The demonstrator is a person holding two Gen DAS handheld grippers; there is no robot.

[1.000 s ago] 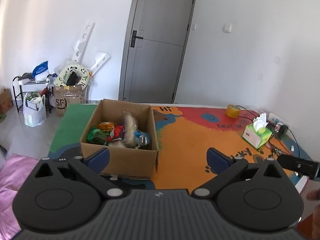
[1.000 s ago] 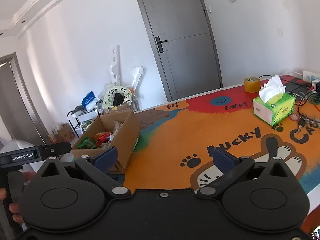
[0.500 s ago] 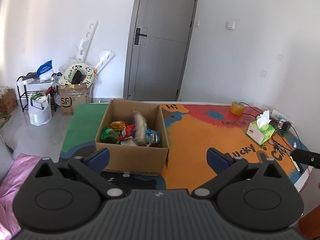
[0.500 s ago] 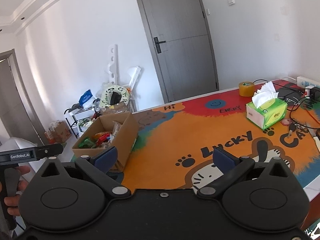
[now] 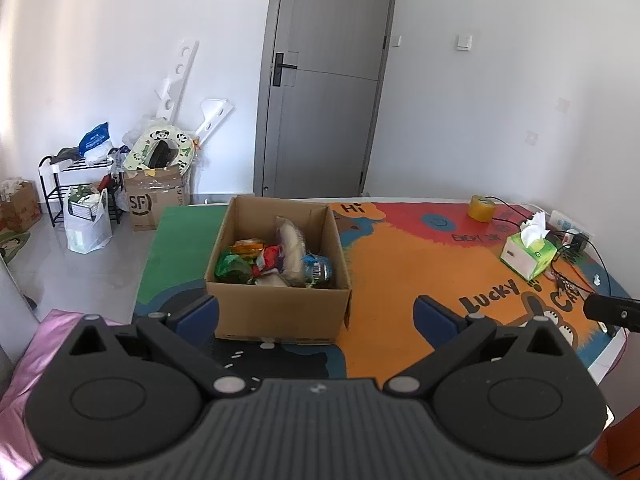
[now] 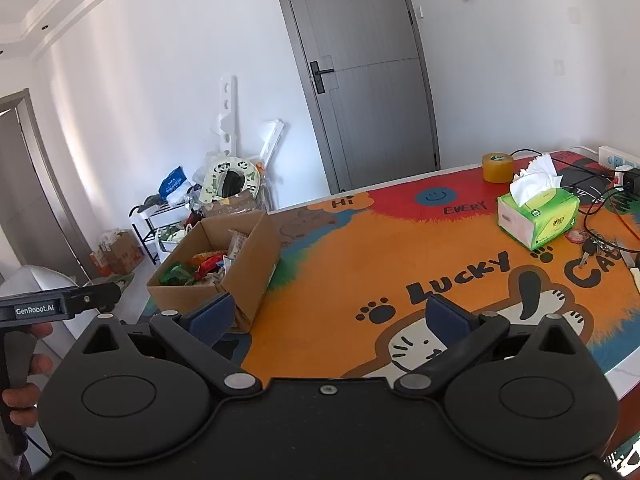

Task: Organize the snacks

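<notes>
An open cardboard box (image 5: 280, 312) stands on the left part of the colourful table mat (image 5: 404, 264), filled with several snack packets (image 5: 276, 262) in green, red, orange and clear wrap. In the right wrist view the same box (image 6: 256, 264) sits at the mat's left end. My left gripper (image 5: 316, 314) hangs open in front of the box, nothing between its blue pads (image 5: 198, 312). My right gripper (image 6: 328, 316) is also open and empty, over the orange middle of the mat (image 6: 360, 264).
A green tissue box (image 6: 538, 216), a roll of yellow tape (image 6: 497, 167), keys (image 6: 592, 246) and cables lie at the right end of the table. A hand (image 6: 24, 364) holds the other gripper's handle at left. Floor clutter and a shoe rack (image 5: 76, 188) stand by the wall.
Both grippers have pulled back and risen from the table, so the box and mat look smaller and farther. Both stay open and empty.
</notes>
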